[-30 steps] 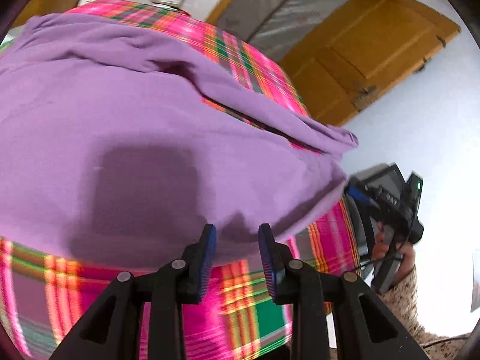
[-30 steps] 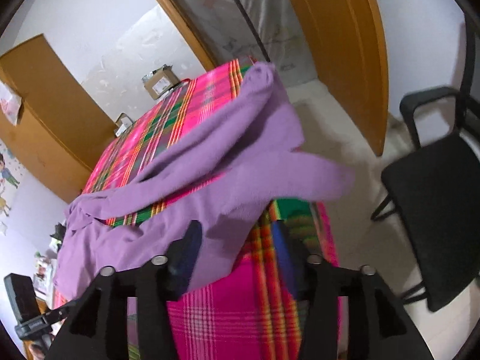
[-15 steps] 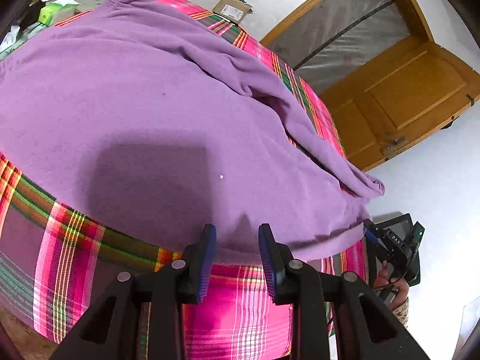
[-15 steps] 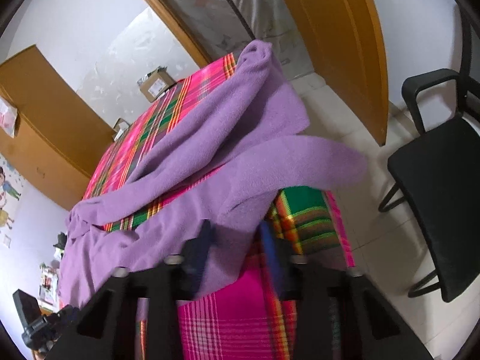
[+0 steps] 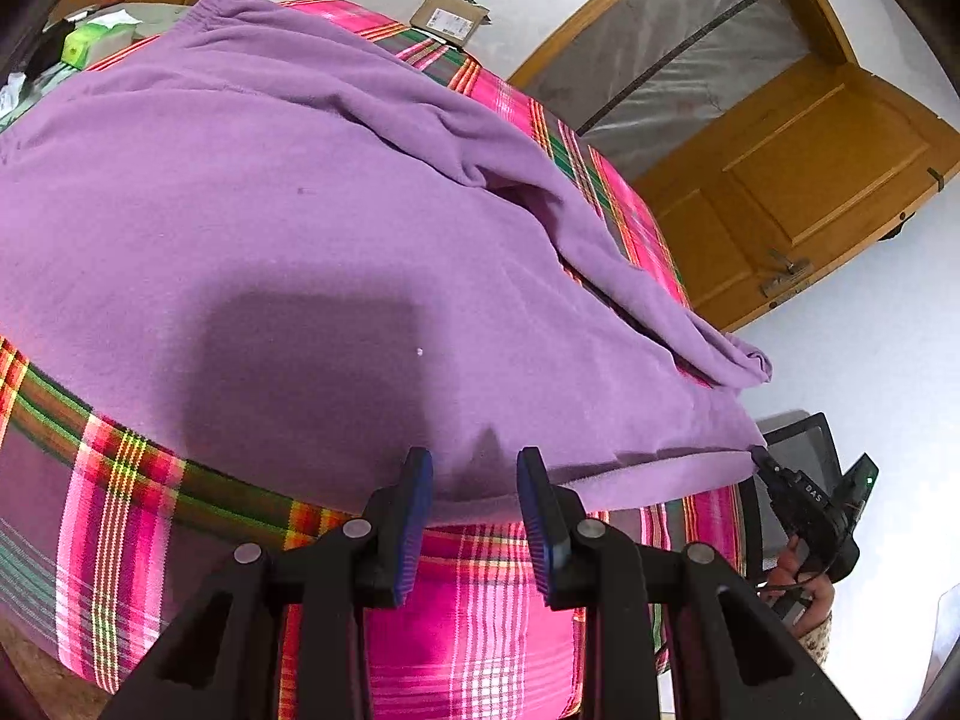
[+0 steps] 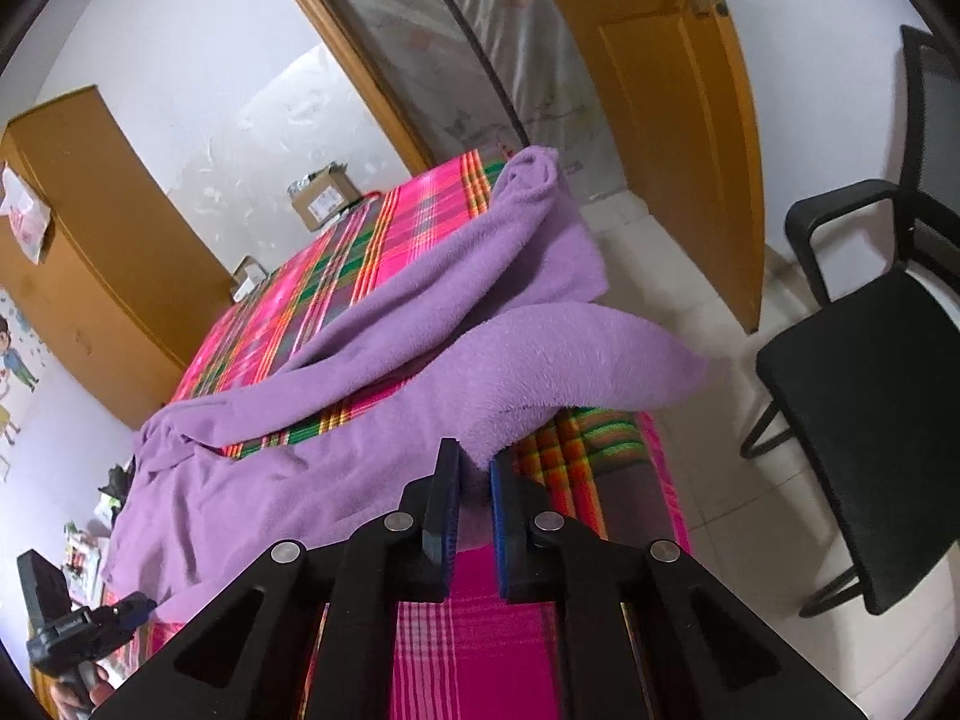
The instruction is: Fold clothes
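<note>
Item: purple fleece garment [image 5: 312,228], spread over a table under a pink, green and orange plaid cloth [image 5: 468,594]. Its near hem hangs at the table's front edge; one sleeve [image 6: 384,324] runs along the tabletop toward the far corner, and a second part [image 6: 576,354] sticks out past the table's side edge.

Left gripper [image 5: 474,480]: blue-padded fingers parted, one to each side of the hem, with a clear gap between them. Whether the pads touch the fabric cannot be told.

Right gripper [image 6: 475,468]: fingers drawn close together and pinching a bunch of the purple fleece at the table's corner.

Writing: the right gripper's body, seen in the left view, bears small letters that look like "DAS" [image 5: 813,492]. The cardboard box [image 5: 447,18] at the table's far end carries a white label, too small to read.

Surroundings: orange wooden door [image 5: 798,186], black office chair [image 6: 876,384], wooden cabinet [image 6: 90,252].
</note>
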### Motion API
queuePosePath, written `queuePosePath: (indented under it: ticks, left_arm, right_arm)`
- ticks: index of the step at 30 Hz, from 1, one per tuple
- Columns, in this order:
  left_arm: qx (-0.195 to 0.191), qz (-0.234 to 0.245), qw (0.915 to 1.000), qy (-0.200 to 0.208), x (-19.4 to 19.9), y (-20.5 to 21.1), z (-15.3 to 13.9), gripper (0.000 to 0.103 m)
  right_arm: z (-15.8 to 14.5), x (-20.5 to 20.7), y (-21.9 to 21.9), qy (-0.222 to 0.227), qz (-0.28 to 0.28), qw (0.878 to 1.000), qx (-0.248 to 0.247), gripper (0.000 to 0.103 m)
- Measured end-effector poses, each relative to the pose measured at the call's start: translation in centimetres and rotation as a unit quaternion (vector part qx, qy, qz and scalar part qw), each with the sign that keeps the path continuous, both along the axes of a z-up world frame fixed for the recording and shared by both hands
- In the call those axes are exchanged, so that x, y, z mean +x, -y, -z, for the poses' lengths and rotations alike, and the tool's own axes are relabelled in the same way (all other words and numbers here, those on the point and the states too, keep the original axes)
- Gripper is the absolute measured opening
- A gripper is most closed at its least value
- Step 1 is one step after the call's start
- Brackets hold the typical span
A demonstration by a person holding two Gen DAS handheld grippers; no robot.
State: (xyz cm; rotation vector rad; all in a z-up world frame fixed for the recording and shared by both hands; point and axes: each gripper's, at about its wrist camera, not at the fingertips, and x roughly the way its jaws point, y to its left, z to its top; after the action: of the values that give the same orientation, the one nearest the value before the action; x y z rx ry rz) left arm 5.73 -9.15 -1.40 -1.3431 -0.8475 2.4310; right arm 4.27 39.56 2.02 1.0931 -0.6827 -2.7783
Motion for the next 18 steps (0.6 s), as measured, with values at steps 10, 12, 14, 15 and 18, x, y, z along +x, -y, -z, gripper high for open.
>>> queuePosePath:
  ticks: [10, 12, 14, 15, 18]
  left_arm:
    - [-0.007, 0.007, 0.9999, -0.004, -0.2, -0.5, -0.1, 0.029]
    - [-0.008, 0.009, 0.9999, -0.005, -0.2, -0.7, -0.2, 0.029]
    - [-0.008, 0.009, 0.9999, -0.004, -0.2, -0.7, -0.2, 0.029]
    - [-0.008, 0.009, 0.9999, -0.004, -0.2, -0.7, -0.2, 0.029]
    - [-0.009, 0.010, 0.9999, -0.005, -0.3, -0.9, -0.3, 0.029]
  right_arm:
    - [0.3, 2.2, -0.5, 0.006, 0.018, 1.000, 0.020, 0.010]
    - [0.6, 2.6, -0.9, 0.008, 0.023, 1.000, 0.015, 0.010]
    - [0.7, 3.3, -1.1, 0.007, 0.024, 1.000, 0.008, 0.010]
    - [0.7, 3.6, -1.2, 0.006, 0.024, 1.000, 0.004, 0.010]
    - [0.9, 4.3, -1.4, 0.007, 0.024, 1.000, 0.000, 0.010]
